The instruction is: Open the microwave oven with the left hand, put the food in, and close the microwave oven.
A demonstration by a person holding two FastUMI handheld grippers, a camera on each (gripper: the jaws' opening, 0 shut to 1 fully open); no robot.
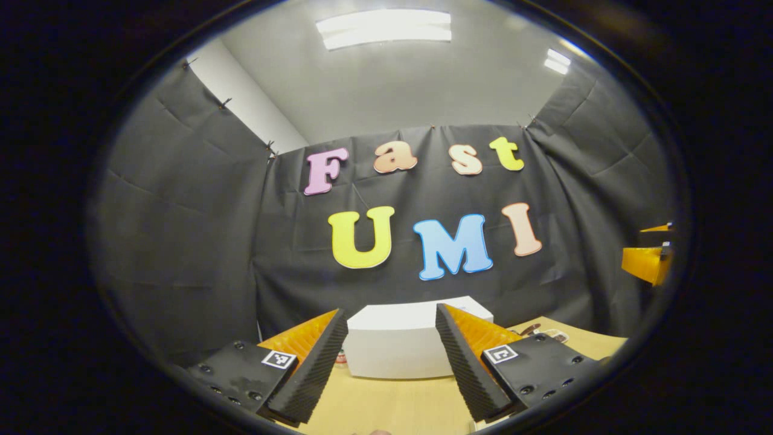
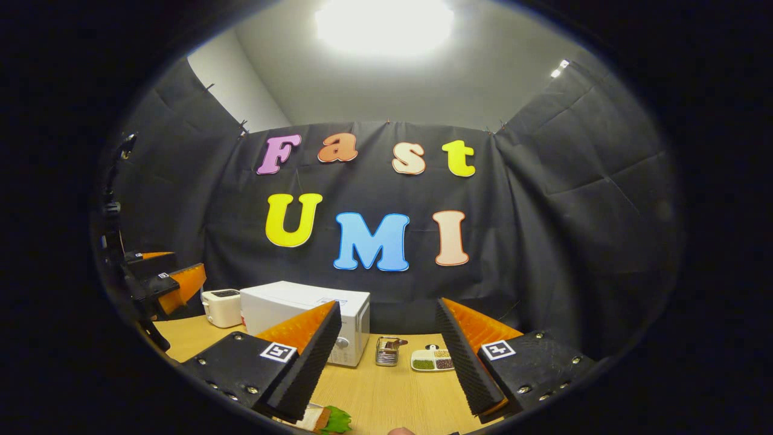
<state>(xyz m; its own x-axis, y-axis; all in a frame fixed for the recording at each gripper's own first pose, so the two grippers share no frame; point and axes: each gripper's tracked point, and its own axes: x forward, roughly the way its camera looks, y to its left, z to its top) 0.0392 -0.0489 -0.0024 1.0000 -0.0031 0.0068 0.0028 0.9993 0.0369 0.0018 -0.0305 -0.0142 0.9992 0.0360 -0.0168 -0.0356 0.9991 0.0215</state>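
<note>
— Black cloth walls close in a wooden table (image 1: pixel 386 405) under bright ceiling lights. What does the left gripper view give?

— The left gripper (image 1: pixel 391 362) hangs above the table with its fingers spread wide and nothing between them. Straight ahead, framed by the two fingers, stands the white microwave (image 1: pixel 401 344), its door closed. At the far right edge the right gripper (image 1: pixel 649 260) floats higher up, well apart from the oven.

— And the right gripper view?

— Here the right gripper's own fingers are wide apart too, empty. The microwave sits left of centre on the table, door shut, with a white toaster (image 2: pixel 222 307) just beside it on the left. To the right of the oven stands a small wire holder (image 2: pixel 388 351), then a little tray (image 2: pixel 432 360) with coloured fillings. At the bottom edge, near the left finger, lies the food, a sandwich (image 2: pixel 323 419) with green leaf showing. The left gripper appears at the far left, fingers apart.
</note>
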